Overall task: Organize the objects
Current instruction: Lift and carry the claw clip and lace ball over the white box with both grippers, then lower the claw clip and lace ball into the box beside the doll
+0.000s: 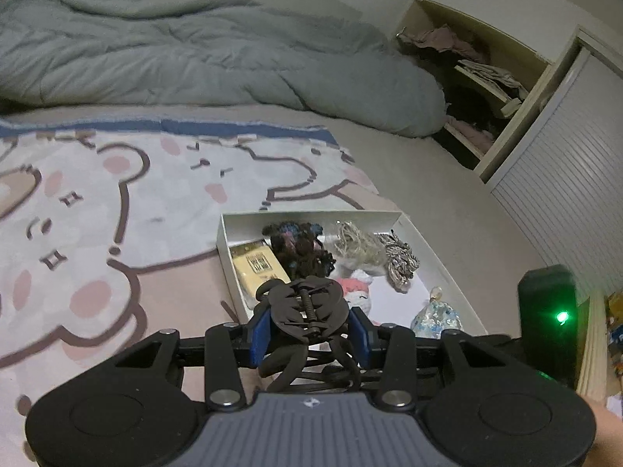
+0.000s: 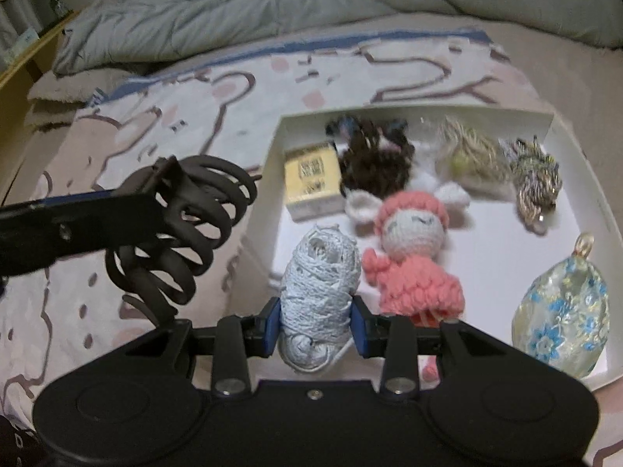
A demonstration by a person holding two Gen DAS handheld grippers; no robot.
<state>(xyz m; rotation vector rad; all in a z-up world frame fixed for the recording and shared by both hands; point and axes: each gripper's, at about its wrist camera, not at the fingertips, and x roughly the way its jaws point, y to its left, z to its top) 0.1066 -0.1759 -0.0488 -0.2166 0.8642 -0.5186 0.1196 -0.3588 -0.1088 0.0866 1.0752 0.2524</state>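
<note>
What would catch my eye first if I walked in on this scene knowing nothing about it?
Probably the pink knitted doll lying in the middle of the white box on the bed, among bundles of yarn and a flowered glass ornament at its right. Next, the two hand-held grippers: the left gripper clamps a big dark hair claw beside the box, the right gripper a pale blue yarn ball.

Bedding: grey-green duvet [image 1: 202, 54], bunched along the far side of the bed. Nearer, a blanket [image 1: 117, 202] printed with cartoon bears in pink, white and brown outline, blue band at its far edge. Open wardrobe [image 1: 479, 78] beyond the bed corner, shelves holding crumpled clothes. Just beside it, a ribbed grey sliding door [image 1: 576, 163]. Right wrist view: wooden shelf unit [image 2: 23, 23] at far left, contents blurred.
</note>
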